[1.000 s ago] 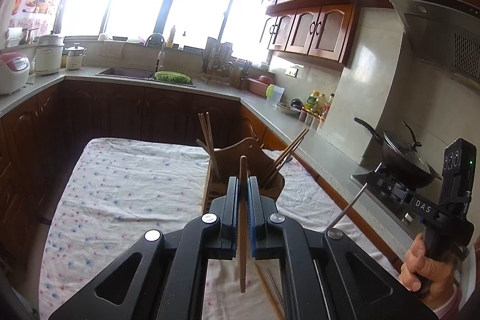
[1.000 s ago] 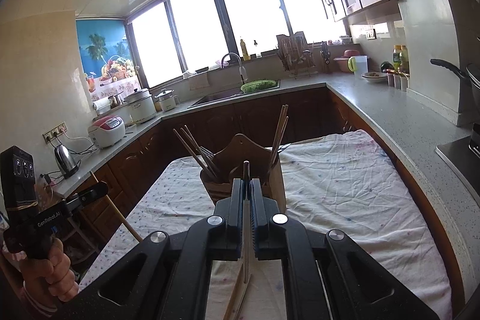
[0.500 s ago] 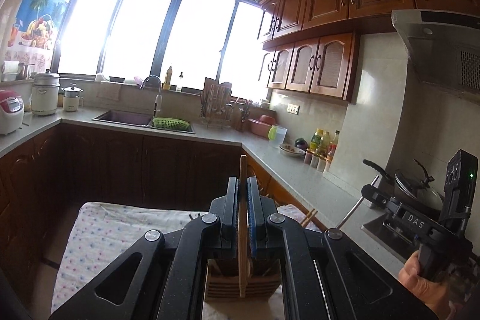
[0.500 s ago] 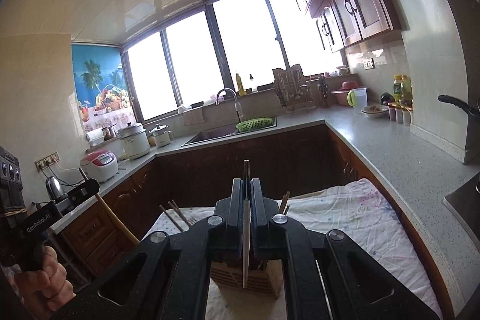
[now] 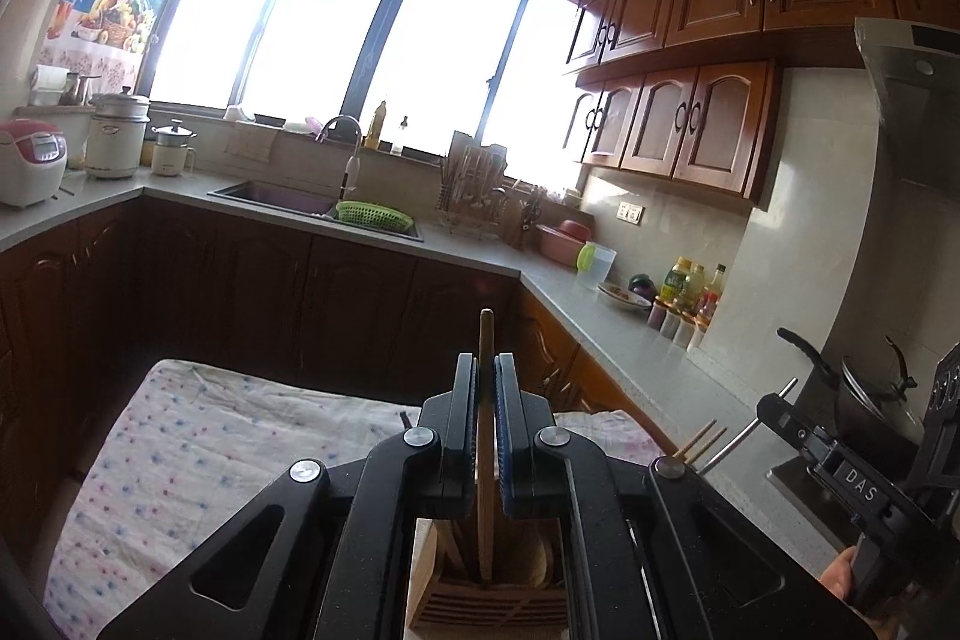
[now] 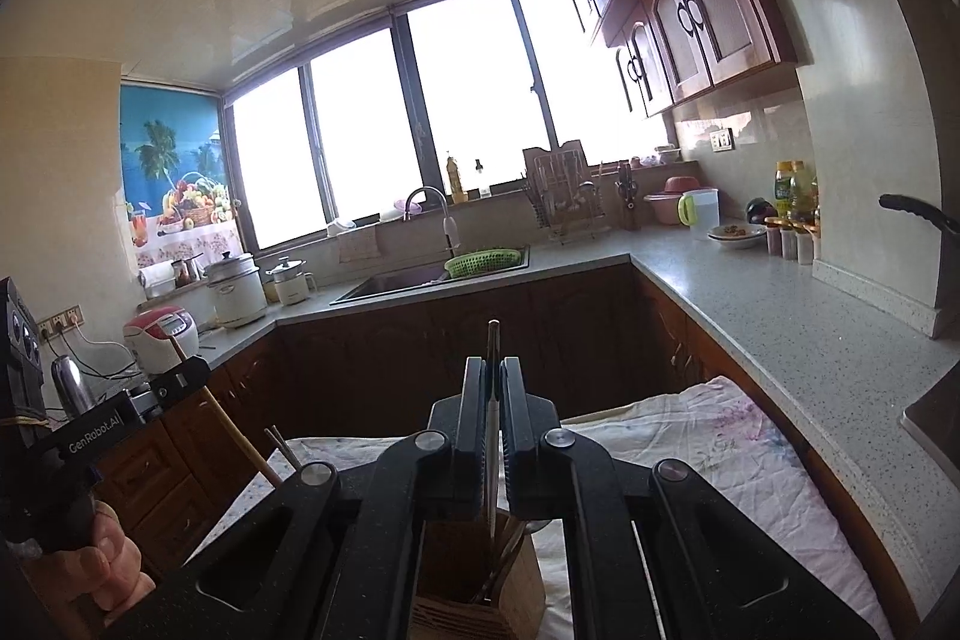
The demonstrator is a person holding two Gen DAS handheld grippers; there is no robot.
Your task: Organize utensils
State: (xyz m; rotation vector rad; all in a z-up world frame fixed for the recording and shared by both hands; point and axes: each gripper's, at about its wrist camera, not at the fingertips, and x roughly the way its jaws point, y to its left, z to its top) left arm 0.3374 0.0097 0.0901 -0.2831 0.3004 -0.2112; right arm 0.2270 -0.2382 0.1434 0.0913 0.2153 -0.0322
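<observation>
Two grippers: the left gripper (image 5: 486, 424) pinches one wooden utensil (image 5: 485, 460), the right gripper (image 6: 493, 430) one pale utensil (image 6: 492, 436). One wooden holder (image 5: 486, 598) stands on one floral cloth (image 5: 180, 448). Two chopstick tips (image 5: 699, 439) poke out (others may be hidden). Three cookers (image 5: 114, 136) line the counter.
</observation>
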